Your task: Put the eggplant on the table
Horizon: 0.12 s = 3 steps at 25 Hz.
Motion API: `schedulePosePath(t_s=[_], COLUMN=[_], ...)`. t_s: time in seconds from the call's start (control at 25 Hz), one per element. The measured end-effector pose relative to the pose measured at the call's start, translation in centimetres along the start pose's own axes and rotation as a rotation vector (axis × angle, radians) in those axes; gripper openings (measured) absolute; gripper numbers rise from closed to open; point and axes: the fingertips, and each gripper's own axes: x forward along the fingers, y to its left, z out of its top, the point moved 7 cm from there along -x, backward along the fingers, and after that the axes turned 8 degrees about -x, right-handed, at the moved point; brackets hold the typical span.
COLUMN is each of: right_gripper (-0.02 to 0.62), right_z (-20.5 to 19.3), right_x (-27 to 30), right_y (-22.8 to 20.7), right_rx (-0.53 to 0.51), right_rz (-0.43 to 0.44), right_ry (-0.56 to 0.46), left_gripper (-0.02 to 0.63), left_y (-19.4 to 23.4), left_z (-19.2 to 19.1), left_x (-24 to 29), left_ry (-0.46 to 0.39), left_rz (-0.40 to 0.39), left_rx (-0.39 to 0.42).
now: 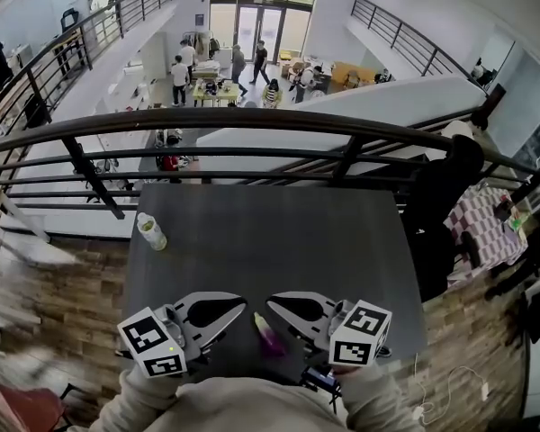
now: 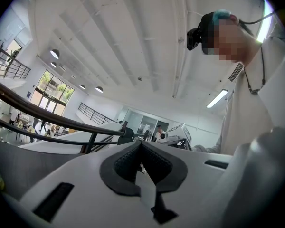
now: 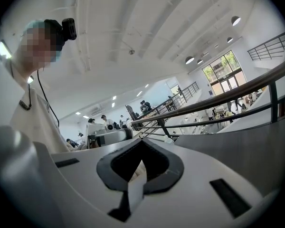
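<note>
A small purple eggplant with a pale green tip lies on the dark grey table, close to its near edge. My left gripper and my right gripper hover low over that edge and point at each other, tips close together just beyond the eggplant. Neither touches it. In the left gripper view the left gripper has its jaws together with nothing between them. In the right gripper view the right gripper is likewise shut and empty. The eggplant is not in either gripper view.
A small green-capped bottle stands at the table's left edge. A dark metal railing runs behind the table, over a drop to a lower floor. A person in dark clothes stands by the table's far right corner.
</note>
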Motion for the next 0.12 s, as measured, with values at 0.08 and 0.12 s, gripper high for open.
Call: schedulePosePath(t_s=[0.08, 0.12], right_gripper=[0.014, 0.014], right_z=[-0.04, -0.05], right_x=[0.26, 0.39], right_y=[0.06, 0.10], right_rx=[0.001, 0.002], right_rz=[0.003, 0.005], right_ry=[0.005, 0.008], left_gripper=[0.006, 0.006], left_y=[0.06, 0.08], left_z=[0.07, 0.10], left_x=[-0.31, -0.47], left_ry=[0.000, -0.001], left_rz=[0.007, 0.010], left_rx=[-0.003, -0.005])
